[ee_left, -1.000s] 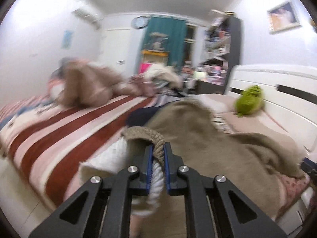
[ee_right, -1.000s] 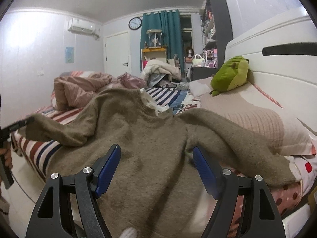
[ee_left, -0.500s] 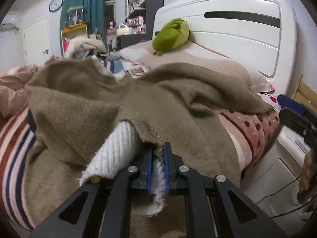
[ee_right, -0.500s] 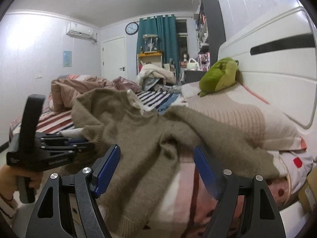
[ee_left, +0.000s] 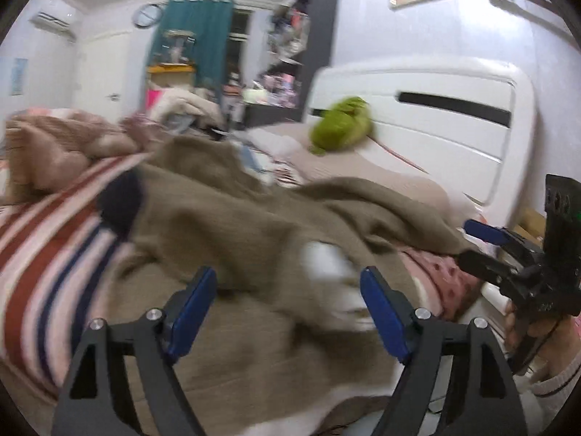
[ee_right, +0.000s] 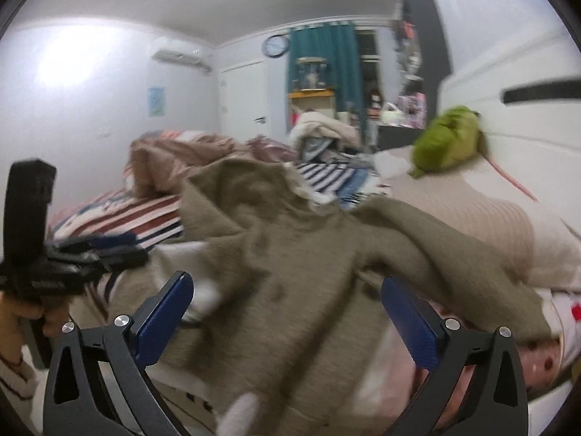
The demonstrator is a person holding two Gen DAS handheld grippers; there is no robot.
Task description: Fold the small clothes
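A brown knitted sweater [ee_left: 261,239] lies spread on the bed, one sleeve folded across its body; its white cuff [ee_left: 323,259] rests on the body. It also shows in the right wrist view [ee_right: 290,279], with the other sleeve [ee_right: 454,254] stretched right. My left gripper [ee_left: 288,309] is open and empty, just above the sweater's lower part. My right gripper [ee_right: 287,319] is open and empty over the sweater's hem. Each gripper shows at the edge of the other's view, the left gripper [ee_right: 109,254] and the right gripper [ee_left: 475,241].
The bed has a red, white and blue striped cover [ee_left: 47,254]. A green plush toy [ee_left: 341,129] lies on the pillow by the white headboard [ee_left: 454,109]. A crumpled pink-brown quilt [ee_right: 174,160] and a pile of clothes [ee_right: 319,130] lie at the far end.
My left gripper has opened and let go of the sweater sleeve's cuff, which now lies on the sweater's body. The left gripper has drawn back. My right gripper stays open.
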